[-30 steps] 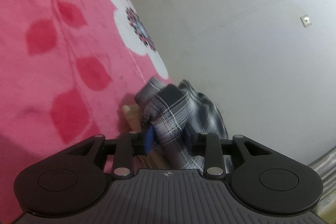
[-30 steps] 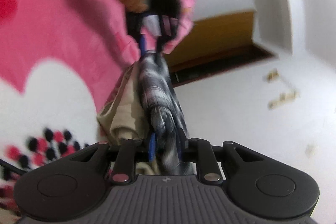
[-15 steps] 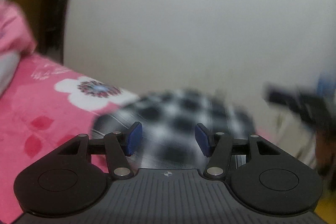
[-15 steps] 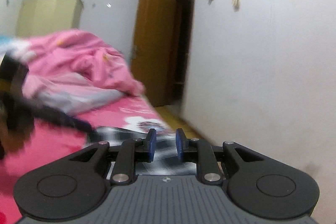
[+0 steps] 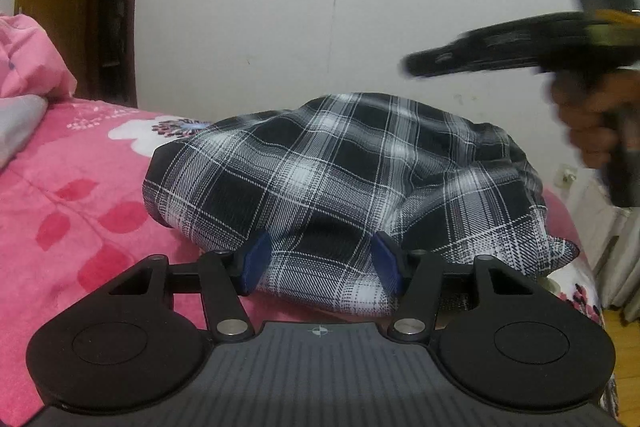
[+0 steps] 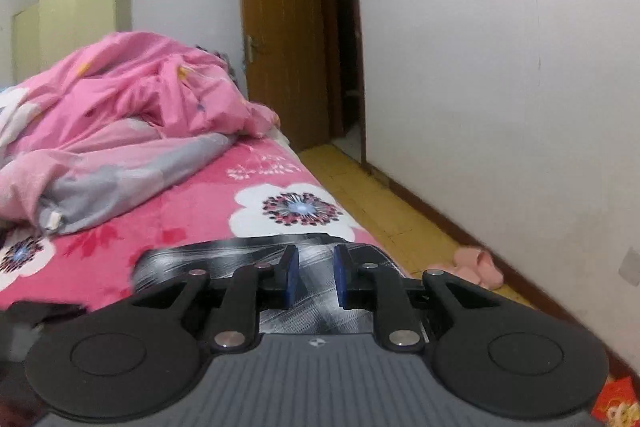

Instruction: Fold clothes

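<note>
Two hand-held grippers are in play, and neither has hold of anything. I find the left hand-held gripper [image 5: 318,261] released, its blue pads spread wide just above the near hem of the black-and-white plaid woven garment [image 5: 344,179], which shows between them without being pinched. The right hand-held gripper [image 6: 313,277] has its pads drawn close but not touching; I see blurred plaid cloth behind the gap, nothing clamped in it. In the left wrist view that same gripper hangs in the air above the right end of the garment, carried by a hand [image 5: 592,131].

The garment lies in a rounded, puffed heap on the pink floral bed cover [image 5: 80,211], at the bed's long edge nearest the white wall, close to a white flower print [image 6: 292,209]. A crumpled pink quilt [image 6: 132,95] sits toward the far end of the bed, well apart from it.

I judge the step in hand to be the interval after a fold: cloth set down, both tools free. The heap is still uneven. The next move, as I read it, calls for taking a clean edge or corner with each gripper, drawing the cloth flat along the bed edge, then folding again.
</note>
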